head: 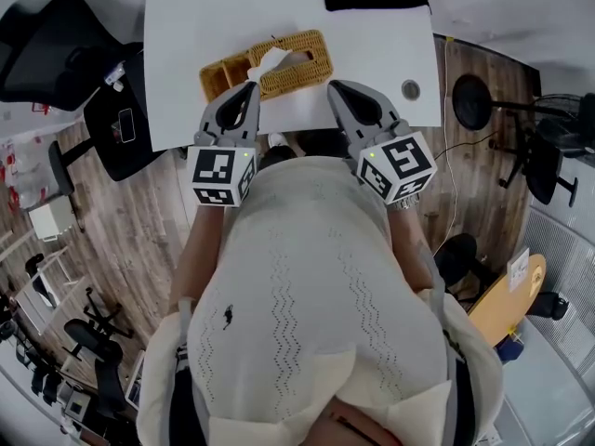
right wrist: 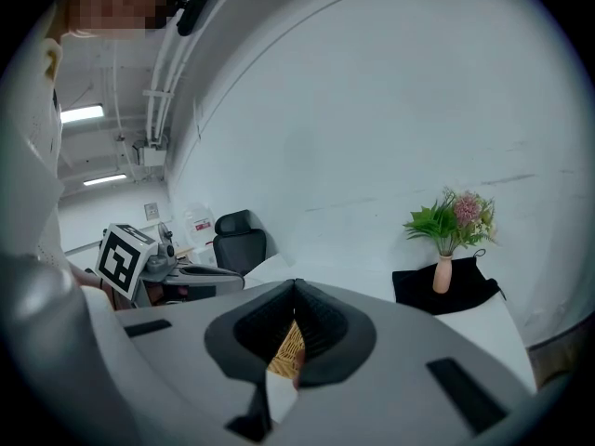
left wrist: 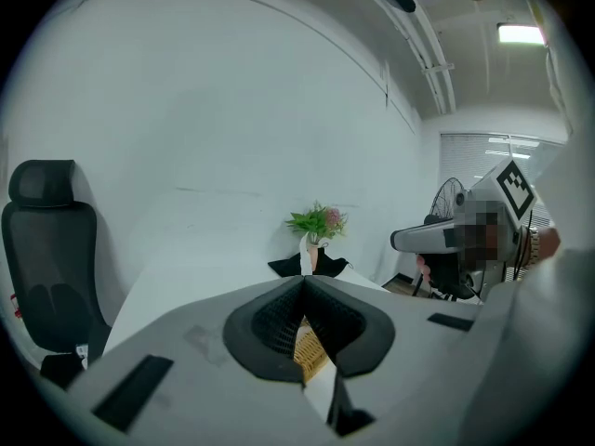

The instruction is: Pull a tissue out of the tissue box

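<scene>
Approach seems the step in hand. Wicker tissue box lies on the white table, with a tissue sticking up. Left gripper and right gripper hover near it, both closed and empty. Next, one must open around the tissue.

Two tools, one tissue box, one tissue, one vase, one black cloth

Tissue box: tan woven wicker, lying slantwise on the white table.
Tissue: white, crumpled, poking up from the top slot.
</scene>
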Available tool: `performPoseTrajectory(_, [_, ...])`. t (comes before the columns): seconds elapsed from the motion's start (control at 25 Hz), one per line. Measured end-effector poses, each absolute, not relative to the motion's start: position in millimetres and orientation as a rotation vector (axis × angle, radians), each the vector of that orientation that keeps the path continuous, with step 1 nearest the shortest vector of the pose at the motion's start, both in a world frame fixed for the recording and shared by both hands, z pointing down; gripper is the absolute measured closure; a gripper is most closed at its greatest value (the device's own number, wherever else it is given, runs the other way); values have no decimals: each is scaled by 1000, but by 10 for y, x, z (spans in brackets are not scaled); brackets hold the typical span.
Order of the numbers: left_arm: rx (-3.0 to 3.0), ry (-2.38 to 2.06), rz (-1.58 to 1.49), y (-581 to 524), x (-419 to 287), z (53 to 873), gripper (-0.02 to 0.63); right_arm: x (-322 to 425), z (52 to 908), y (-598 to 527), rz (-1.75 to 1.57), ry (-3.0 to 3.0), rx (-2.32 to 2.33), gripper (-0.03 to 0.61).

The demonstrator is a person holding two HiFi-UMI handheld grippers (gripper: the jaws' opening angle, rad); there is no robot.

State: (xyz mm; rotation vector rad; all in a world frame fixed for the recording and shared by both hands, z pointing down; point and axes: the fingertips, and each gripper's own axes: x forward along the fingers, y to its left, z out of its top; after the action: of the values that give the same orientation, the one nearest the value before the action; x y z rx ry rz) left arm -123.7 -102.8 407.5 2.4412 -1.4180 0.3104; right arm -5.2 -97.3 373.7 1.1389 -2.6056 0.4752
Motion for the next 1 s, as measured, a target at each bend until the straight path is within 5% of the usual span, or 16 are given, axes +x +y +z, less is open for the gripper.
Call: performPoseTrajectory(1.0, [2502, -1491, 184, -1190, -1304, 3542, 601, 75, 3098, -1230, 296, -2642, 1221, 577])
